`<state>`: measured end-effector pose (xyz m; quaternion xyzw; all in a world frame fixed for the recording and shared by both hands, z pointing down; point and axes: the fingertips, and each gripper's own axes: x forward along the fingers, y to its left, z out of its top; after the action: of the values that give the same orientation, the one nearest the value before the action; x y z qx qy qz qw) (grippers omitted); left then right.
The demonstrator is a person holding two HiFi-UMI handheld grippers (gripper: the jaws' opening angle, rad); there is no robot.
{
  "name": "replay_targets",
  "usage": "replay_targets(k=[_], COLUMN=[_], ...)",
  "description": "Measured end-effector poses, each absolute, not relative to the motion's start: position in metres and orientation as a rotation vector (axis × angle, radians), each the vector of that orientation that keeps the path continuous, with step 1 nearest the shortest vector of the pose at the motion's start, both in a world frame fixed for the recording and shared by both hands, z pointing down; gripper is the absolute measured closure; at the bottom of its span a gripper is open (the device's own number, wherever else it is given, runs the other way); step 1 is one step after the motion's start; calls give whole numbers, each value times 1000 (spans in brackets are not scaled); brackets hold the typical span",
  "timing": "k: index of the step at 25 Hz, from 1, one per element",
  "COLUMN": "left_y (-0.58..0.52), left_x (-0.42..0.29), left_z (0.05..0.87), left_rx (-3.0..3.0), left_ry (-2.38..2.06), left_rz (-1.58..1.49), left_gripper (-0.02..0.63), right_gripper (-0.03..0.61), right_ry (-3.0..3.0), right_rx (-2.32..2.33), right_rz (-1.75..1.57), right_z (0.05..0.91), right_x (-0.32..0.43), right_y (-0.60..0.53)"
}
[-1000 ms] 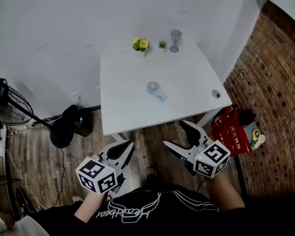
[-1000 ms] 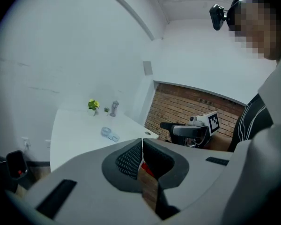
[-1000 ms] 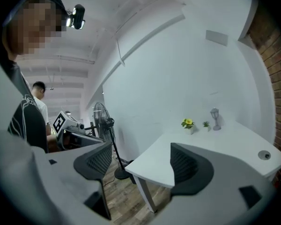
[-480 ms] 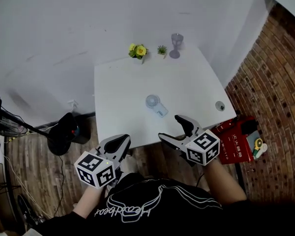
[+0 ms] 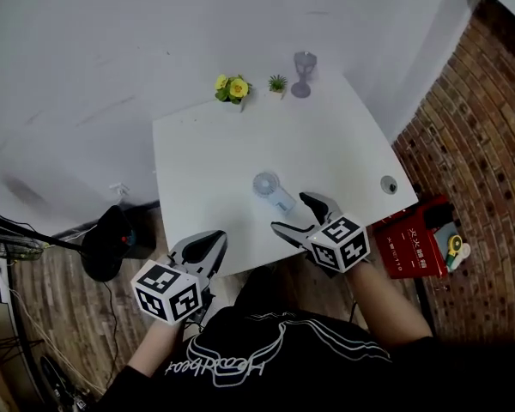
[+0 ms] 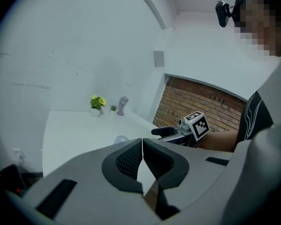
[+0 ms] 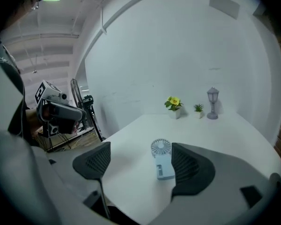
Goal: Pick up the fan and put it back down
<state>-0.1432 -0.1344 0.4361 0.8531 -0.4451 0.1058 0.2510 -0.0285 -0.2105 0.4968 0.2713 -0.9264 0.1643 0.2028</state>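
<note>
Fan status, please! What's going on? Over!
Right gripper open, aimed at fan, not touching. Left gripper shut, empty. Fan flat on table. Nothing in the way.

The fan (image 5: 272, 190) is a small handheld one, pale blue, with a round grilled head and a short, flat rectangular handle. It lies flat on the white tabletop (image 5: 215, 161), nearer the near edge than the far one and about midway between the side edges. Its head points away from the near edge, the handle angled toward the near right corner.
</note>
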Motion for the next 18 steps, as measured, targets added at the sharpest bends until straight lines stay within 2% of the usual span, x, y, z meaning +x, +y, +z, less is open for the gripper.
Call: replay_targets(k=[18], left_y=[-205], left_x=[-180], left_z=[472], left_rx=[2232], left_ry=[-1179], left_rz=[329], left_gripper=[580], right_gripper=[186], right_ry=[-2302], right_rx=[681], right_rz=[419], right_z=[601], right_x=[-54], right_y=[-281])
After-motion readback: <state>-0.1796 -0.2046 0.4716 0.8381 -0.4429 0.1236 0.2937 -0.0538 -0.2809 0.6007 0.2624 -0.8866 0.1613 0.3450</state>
